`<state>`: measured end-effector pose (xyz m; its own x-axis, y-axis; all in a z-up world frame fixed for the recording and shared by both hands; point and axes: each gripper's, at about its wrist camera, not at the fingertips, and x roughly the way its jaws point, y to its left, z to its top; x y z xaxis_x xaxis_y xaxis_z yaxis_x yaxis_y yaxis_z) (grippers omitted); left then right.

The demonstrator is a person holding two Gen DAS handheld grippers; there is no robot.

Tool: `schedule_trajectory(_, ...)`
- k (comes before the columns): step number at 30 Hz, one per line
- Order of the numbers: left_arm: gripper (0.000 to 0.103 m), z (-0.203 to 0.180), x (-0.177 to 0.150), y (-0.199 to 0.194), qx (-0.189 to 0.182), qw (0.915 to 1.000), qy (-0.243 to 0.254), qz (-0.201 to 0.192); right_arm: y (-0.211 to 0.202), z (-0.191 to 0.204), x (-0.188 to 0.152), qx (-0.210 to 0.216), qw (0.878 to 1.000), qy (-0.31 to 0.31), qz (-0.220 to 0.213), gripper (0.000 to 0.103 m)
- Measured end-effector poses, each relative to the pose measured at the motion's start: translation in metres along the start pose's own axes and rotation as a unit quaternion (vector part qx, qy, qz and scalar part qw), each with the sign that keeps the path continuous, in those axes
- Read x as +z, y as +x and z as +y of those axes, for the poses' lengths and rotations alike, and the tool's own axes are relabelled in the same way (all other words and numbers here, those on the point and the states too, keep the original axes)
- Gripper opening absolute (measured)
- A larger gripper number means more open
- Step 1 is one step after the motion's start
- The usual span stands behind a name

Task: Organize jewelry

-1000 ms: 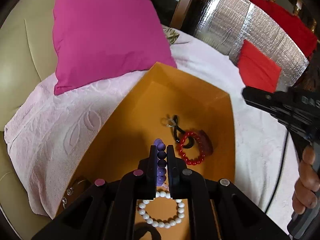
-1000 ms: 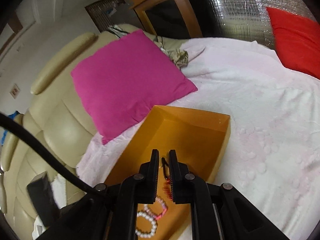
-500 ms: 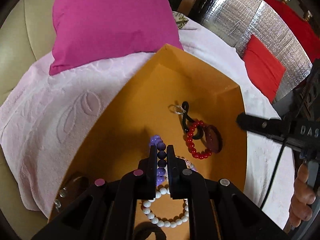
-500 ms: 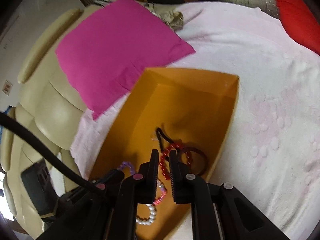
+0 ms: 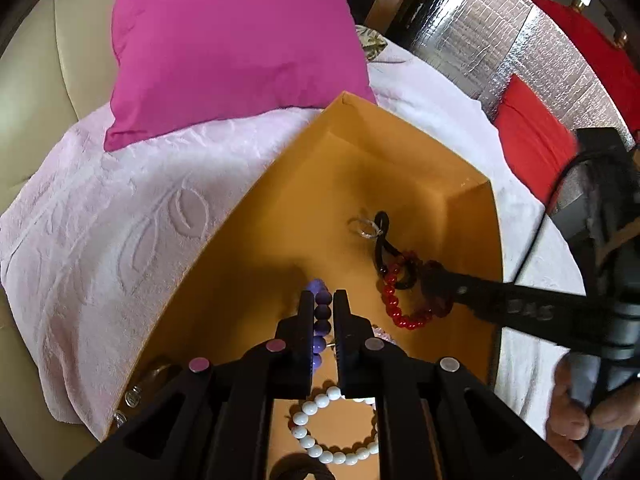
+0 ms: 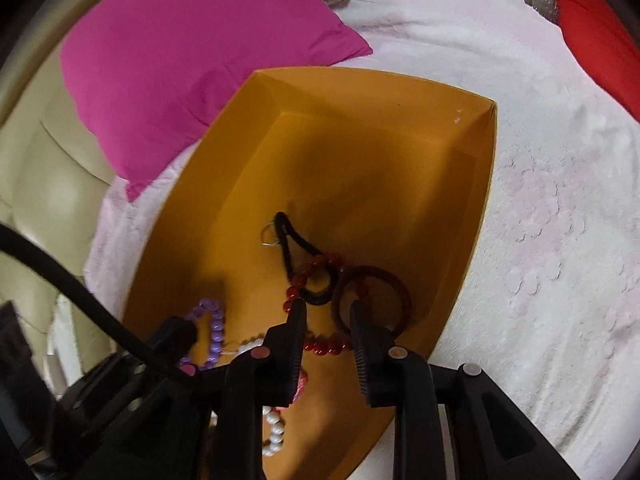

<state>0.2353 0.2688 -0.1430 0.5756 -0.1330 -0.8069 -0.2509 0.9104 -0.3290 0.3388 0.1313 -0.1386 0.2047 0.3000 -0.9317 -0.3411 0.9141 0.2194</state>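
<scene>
An orange box [image 5: 416,132] [image 6: 372,74] lies on a pink towel. My left gripper [image 5: 323,300] is shut on a purple bead bracelet [image 5: 322,314] [image 6: 216,320] just above the box floor. On that floor lie a red bead bracelet [image 5: 404,320] [image 6: 297,280], a brown ring [image 6: 396,284], a black hair tie [image 5: 384,240] [image 6: 296,240] and a white pearl bracelet [image 5: 320,398] [image 6: 276,428]. My right gripper [image 6: 328,312] [image 5: 436,284] points down into the box. Its jaws are opening over the red bracelet and the brown ring's edge, and the pads do not press on either.
A magenta pillow [image 5: 232,40] [image 6: 192,60] leans on a beige sofa behind the box. The pink towel [image 5: 120,220] [image 6: 540,200] spreads around it. A red cushion [image 5: 532,148] and a silver panel stand at the right. A person's hand [image 5: 580,412] holds the right gripper's handle.
My right gripper has come down into the box over the red bracelet, and its jaws have parted. The left gripper has kept its grip on the purple bracelet and barely moved.
</scene>
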Motion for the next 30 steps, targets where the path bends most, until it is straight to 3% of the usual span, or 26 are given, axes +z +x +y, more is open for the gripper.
schedule_trajectory(5, 0.009, -0.002, 0.001, -0.005, -0.007, 0.9999, 0.006, -0.011, 0.009, 0.007, 0.002, -0.007, 1.0, -0.017, 0.001, 0.021)
schedule_trajectory(7, 0.009, -0.001, 0.001, -0.006, -0.008, 0.9999, 0.004, -0.012, 0.01, 0.012, 0.001, -0.021, 0.999, -0.035, -0.003, 0.009)
schedule_trajectory(9, 0.009, -0.001, 0.001, -0.006, -0.009, 0.9999, 0.001, -0.011, 0.007, 0.013, 0.002, -0.029, 0.999, -0.041, -0.013, 0.005)
schedule_trajectory(17, 0.009, -0.001, 0.002, -0.007, -0.004, 0.9999, -0.002, -0.014, -0.032, -0.005, 0.025, -0.002, 0.997, -0.003, -0.082, 0.005)
schedule_trajectory(24, 0.01, -0.01, 0.003, -0.008, -0.002, 0.9997, 0.017, -0.019, -0.035, -0.023, 0.022, 0.028, 0.996, 0.038, -0.081, 0.006)
schedule_trajectory(26, 0.023, -0.02, 0.001, -0.014, 0.011, 0.9989, 0.034, -0.031, -0.047, -0.034, 0.015, 0.048, 0.993, 0.057, -0.086, 0.006)
schedule_trajectory(28, 0.062, -0.029, -0.002, -0.023, 0.031, 0.9971, 0.046, -0.052, -0.062, -0.04, 0.005, 0.055, 0.992, 0.054, -0.104, 0.012)
schedule_trajectory(29, 0.065, -0.034, -0.004, -0.031, 0.047, 0.9948, 0.053, -0.073, -0.069, -0.043, 0.0, 0.056, 0.991, 0.054, -0.112, 0.017)
schedule_trajectory(30, 0.065, -0.037, -0.006, -0.037, 0.059, 0.9926, 0.06, -0.088, -0.075, -0.047, -0.004, 0.057, 0.99, 0.055, -0.119, 0.03)
